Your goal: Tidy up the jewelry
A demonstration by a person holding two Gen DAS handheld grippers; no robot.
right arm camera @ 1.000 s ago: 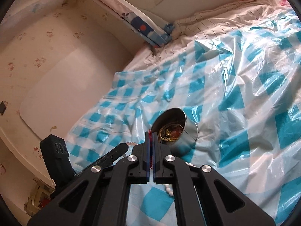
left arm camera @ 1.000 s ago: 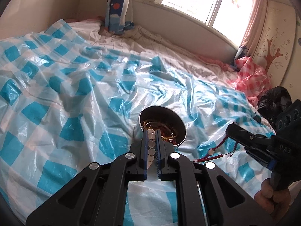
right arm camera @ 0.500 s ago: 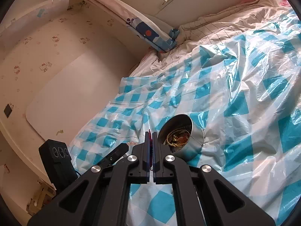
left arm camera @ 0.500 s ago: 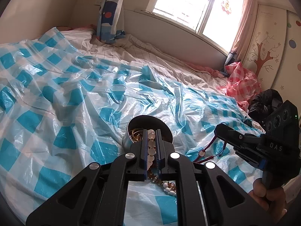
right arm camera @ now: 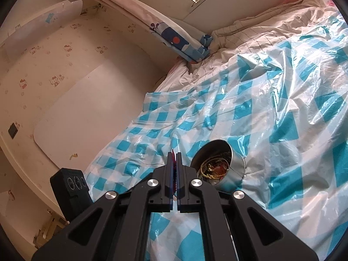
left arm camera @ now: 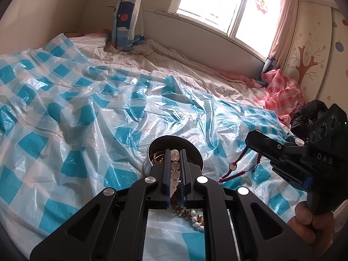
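Observation:
A round metal tin [left arm camera: 175,146] [right arm camera: 219,163] holding gold and red jewelry sits on the blue-checked plastic sheet on the bed. My left gripper [left arm camera: 175,152] is shut on a white bead bracelet [left arm camera: 175,169], lifted just in front of the tin; brown and white beads [left arm camera: 191,214] hang below the fingers. My right gripper [right arm camera: 174,154] is shut on a dark red cord bracelet [left arm camera: 236,165], which dangles above the sheet to the right of the tin; in the right wrist view only a sliver of red cord [right arm camera: 173,158] shows between the fingers.
The crinkled plastic sheet [left arm camera: 87,113] covers the bed. A red-checked bag [left arm camera: 280,91] and a black bag [left arm camera: 308,115] lie at the far right. The left gripper's body [right arm camera: 69,187] shows at the lower left of the right wrist view.
Both grippers have risen and pulled back from the tin. The bead bracelet has come up off the sheet with the left gripper. The red cord still hangs from the right gripper.

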